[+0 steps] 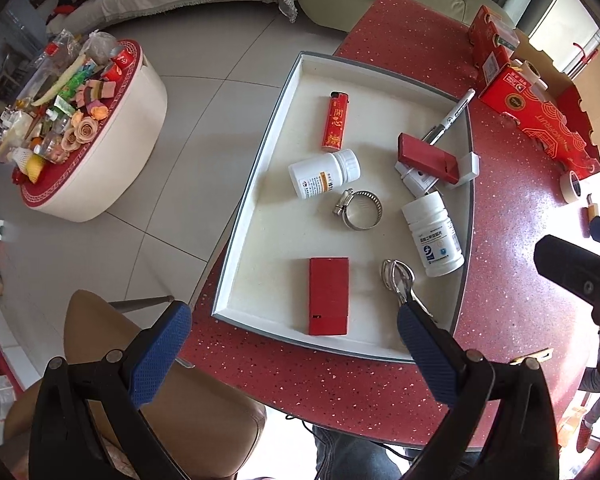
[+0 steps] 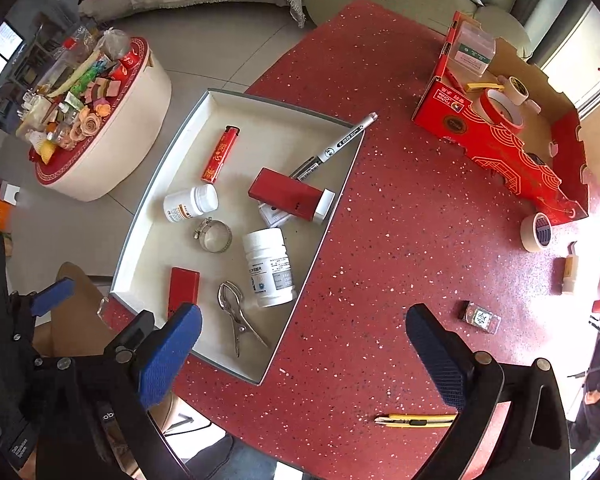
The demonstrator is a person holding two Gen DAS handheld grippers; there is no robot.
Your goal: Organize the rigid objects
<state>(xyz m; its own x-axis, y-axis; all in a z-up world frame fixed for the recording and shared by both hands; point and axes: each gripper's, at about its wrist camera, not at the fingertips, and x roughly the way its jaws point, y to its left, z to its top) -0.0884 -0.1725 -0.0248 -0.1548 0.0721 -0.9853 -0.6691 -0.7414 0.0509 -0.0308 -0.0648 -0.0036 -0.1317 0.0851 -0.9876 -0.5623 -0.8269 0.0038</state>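
Observation:
A white tray (image 1: 260, 152) lies on the red speckled table (image 1: 512, 280). In it are a red lighter (image 1: 335, 121), a small white pill bottle (image 1: 324, 174), a metal hose clamp (image 1: 358, 210), a larger white bottle (image 1: 434, 236), a flat red box (image 1: 329, 296) and a metal clip (image 1: 398, 278). A marker pen (image 1: 452, 114) leans over the tray's rim onto another red box (image 1: 428, 158). My left gripper (image 1: 294, 314) hangs open above the tray's near edge, holding nothing. My right gripper (image 2: 304, 320) is open and empty above the table beside the tray (image 2: 156, 256).
Loose on the table to the right lie a yellow utility knife (image 2: 416, 421), a small dark box (image 2: 480, 317) and a tape roll (image 2: 537, 231). A red cardboard box (image 2: 500, 148) holds more tape. A chair seat (image 1: 100, 320) and a cluttered round stand (image 1: 100, 140) are to the left.

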